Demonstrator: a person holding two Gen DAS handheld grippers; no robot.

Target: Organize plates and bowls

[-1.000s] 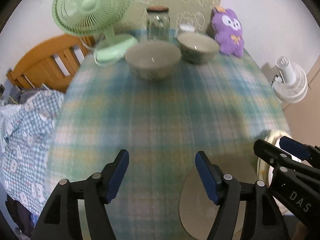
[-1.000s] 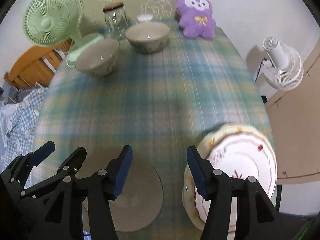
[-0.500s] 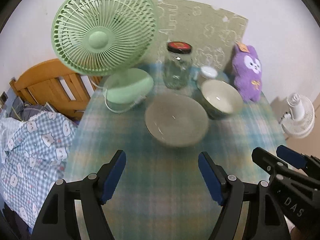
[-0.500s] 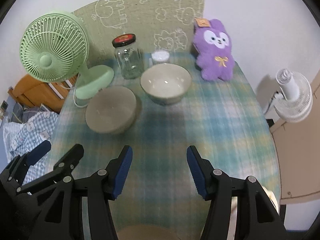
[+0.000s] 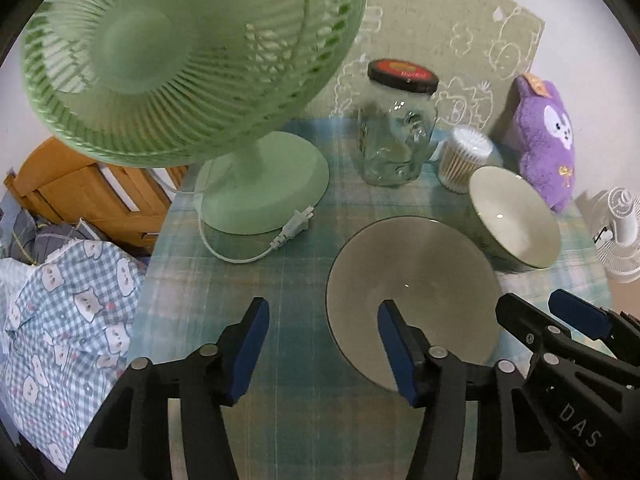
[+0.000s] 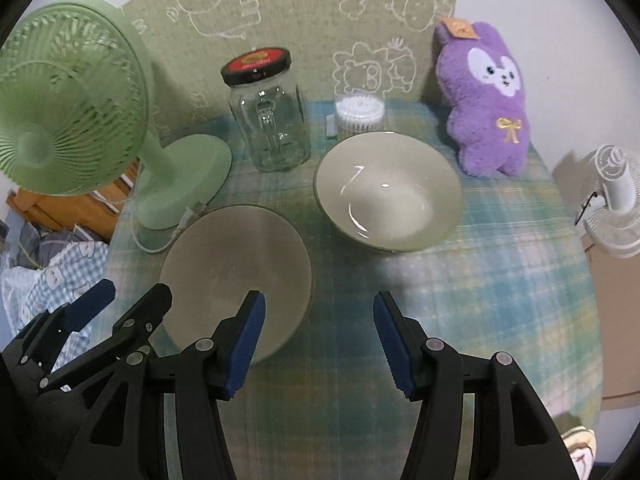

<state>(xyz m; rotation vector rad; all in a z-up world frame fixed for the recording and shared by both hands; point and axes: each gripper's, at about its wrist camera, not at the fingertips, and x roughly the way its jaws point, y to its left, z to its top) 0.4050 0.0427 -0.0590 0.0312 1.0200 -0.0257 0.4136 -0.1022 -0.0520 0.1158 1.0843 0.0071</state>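
Observation:
Two pale ceramic bowls stand on the checked tablecloth [image 6: 460, 300]. The nearer bowl [image 5: 412, 280] [image 6: 236, 264] lies under both grippers. My left gripper [image 5: 322, 306] [image 6: 132, 296] straddles its left rim, one pad over the inside and one outside, and its jaws are closing without touching the rim. My right gripper [image 6: 318, 300] [image 5: 532, 304] straddles the bowl's right rim the same way and stands open. The second bowl [image 6: 388, 196] [image 5: 516, 220] sits just beyond, beside the nearer one.
A green desk fan [image 5: 188, 52] with a loose cord [image 5: 288, 232] stands close on the left. A glass jar [image 6: 268, 120], a tub of cotton swabs [image 5: 464, 156] and a purple plush toy [image 6: 484, 96] line the back. A plate's edge [image 6: 576, 444] shows at bottom right.
Both grippers have travelled forward across the table, from the plates at the near edge to the nearer bowl. The left jaws now stand narrower; the right jaws are unchanged.

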